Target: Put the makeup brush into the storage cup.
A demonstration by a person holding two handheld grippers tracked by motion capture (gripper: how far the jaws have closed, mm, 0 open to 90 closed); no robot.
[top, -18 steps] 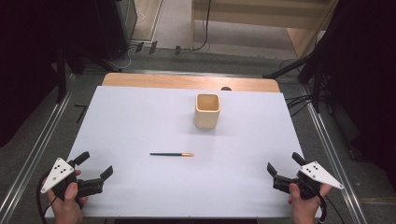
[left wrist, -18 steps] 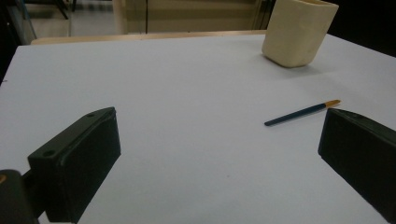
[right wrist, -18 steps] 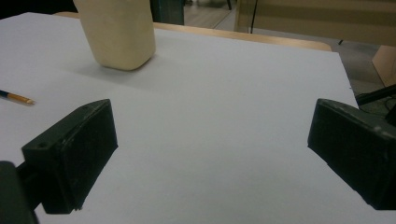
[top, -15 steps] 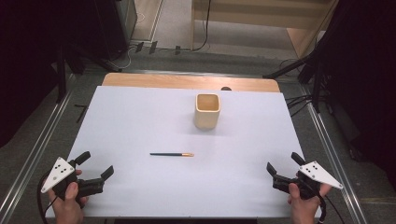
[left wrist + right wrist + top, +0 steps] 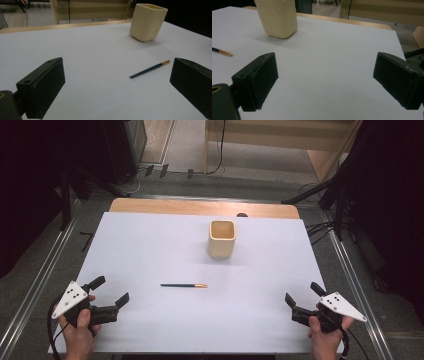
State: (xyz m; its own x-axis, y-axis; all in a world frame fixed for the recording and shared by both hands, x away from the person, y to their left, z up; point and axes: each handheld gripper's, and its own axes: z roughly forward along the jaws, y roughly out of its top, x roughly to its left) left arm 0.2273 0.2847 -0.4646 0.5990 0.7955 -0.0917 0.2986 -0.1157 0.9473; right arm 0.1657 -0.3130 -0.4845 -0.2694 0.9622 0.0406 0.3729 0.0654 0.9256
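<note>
While we hold the left gripper [image 5: 111, 293] and right gripper [image 5: 302, 297] wide and empty at the worktop's [image 5: 150, 245] near corners, the thin pencil [image 5: 183, 285] lying flat before the cream cup [image 5: 222, 239] may roll away if we pinch carelessly.

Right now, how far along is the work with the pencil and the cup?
Nothing looks done: the pencil lies flat mid-table, apart from the upright cream cup. Nothing is in hand: the left gripper and right gripper sit open near the table's front corners. Picking up the pencil is all still ahead.
</note>
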